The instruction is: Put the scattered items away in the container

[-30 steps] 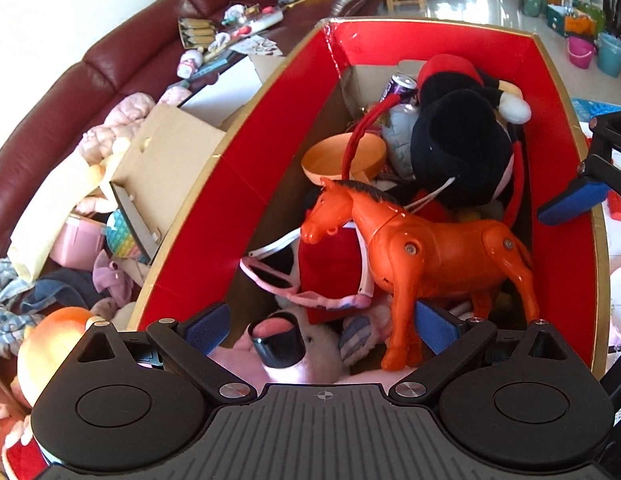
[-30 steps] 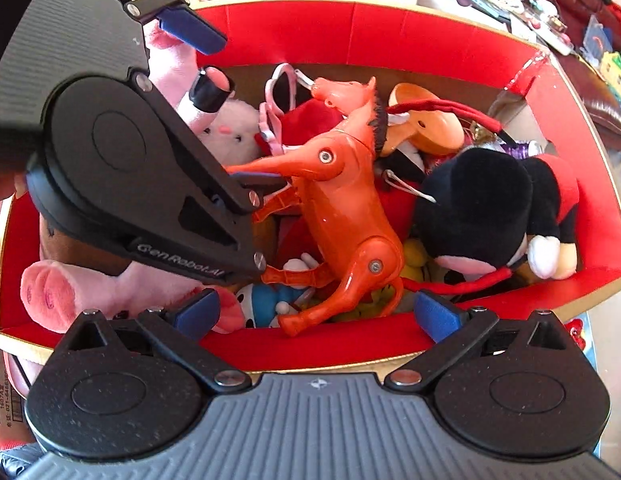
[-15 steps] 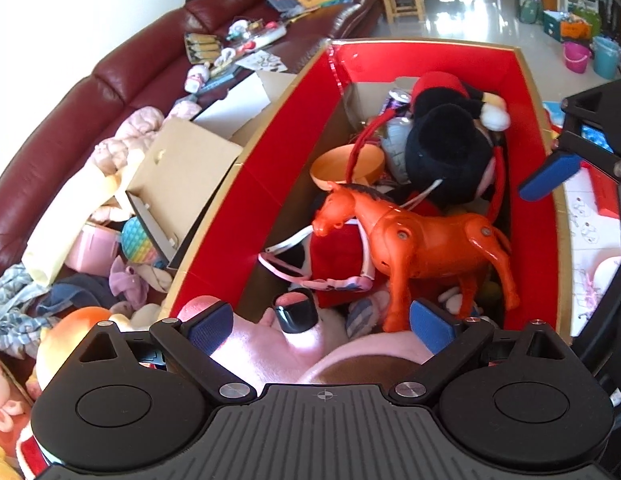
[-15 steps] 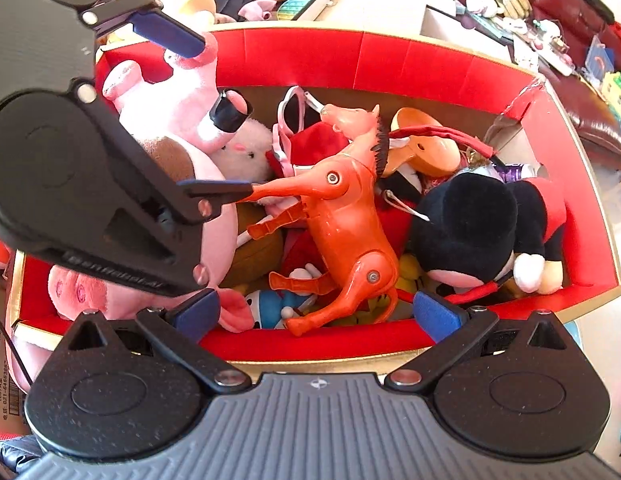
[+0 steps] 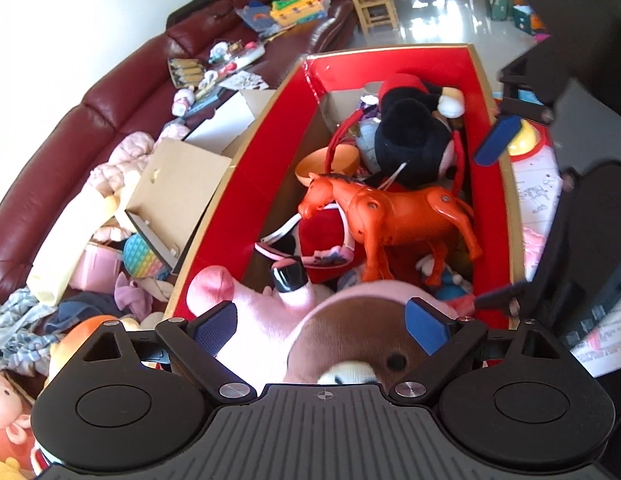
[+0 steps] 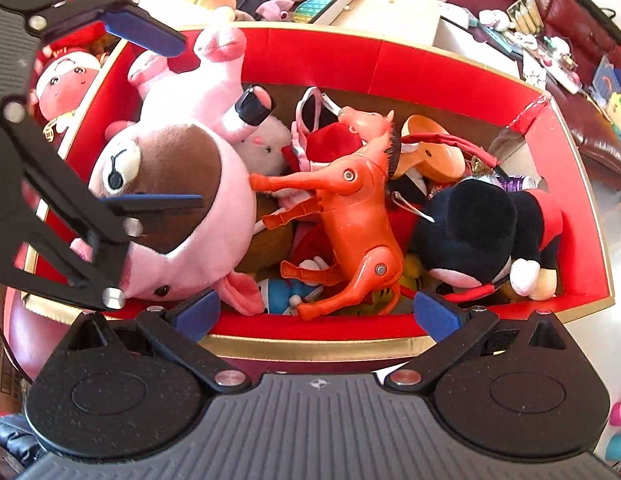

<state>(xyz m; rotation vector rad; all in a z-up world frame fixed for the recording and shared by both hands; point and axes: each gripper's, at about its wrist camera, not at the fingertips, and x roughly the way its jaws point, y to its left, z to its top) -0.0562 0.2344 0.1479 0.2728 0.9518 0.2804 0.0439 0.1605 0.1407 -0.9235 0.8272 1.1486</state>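
The red box [image 5: 246, 184] [image 6: 414, 72] holds an orange toy horse [image 5: 394, 216] [image 6: 350, 204], a black mouse plush [image 5: 414, 140] [image 6: 474, 232], an orange bowl [image 5: 330, 160] and a pink pig plush [image 6: 182, 176] [image 5: 270, 316]. My left gripper [image 5: 320, 322] is open above the pig at the box's near end; it also shows in the right wrist view [image 6: 166, 120]. My right gripper [image 6: 316, 312] is open and empty at the box's near wall, and its fingers [image 5: 496, 140] show at the right in the left wrist view.
A dark red sofa [image 5: 70, 152] with scattered toys, clothes and an open cardboard box [image 5: 178, 184] lies left of the red box. A red-capped doll [image 6: 66, 80] and an orange plush [image 5: 82, 344] lie outside it. A printed mat [image 5: 538, 196] lies to the right.
Both grippers have pulled back and up from the box. The pink pig plush now lies in full view in the box under my open left gripper. The horse has not moved.
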